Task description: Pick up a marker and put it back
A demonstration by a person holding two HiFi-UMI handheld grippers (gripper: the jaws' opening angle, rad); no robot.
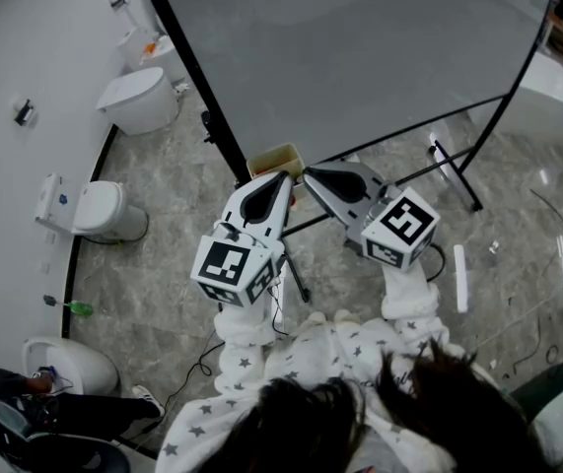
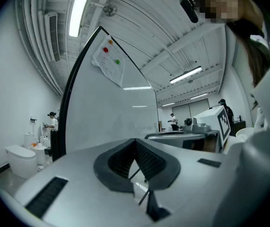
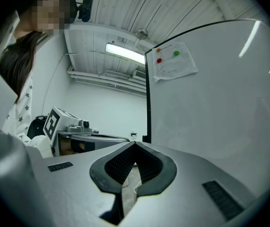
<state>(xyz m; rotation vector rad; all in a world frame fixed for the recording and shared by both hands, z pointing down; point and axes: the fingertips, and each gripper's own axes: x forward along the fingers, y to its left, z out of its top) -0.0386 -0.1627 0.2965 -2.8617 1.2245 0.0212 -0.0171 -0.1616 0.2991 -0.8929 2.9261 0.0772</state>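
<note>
I cannot make out any marker in these views. In the head view my left gripper (image 1: 282,178) and right gripper (image 1: 310,173) point side by side at the foot of a big whiteboard (image 1: 360,47). A small tan box (image 1: 275,159) sits at the board's lower edge, just past both tips. Both grippers are shut with nothing between the pads. The left gripper view shows the left gripper (image 2: 135,142) with its tips together before the whiteboard (image 2: 111,112). In the right gripper view the right gripper (image 3: 135,145) is likewise shut, with the whiteboard (image 3: 220,103) close on its right.
A paper sheet (image 3: 172,60) hangs high on the board under coloured magnets. The board's black stand legs (image 1: 454,170) spread over the marble floor. Toilets (image 1: 138,101) stand along the left wall. A white tube (image 1: 460,276) and cables lie on the floor. A person (image 1: 25,392) crouches at bottom left.
</note>
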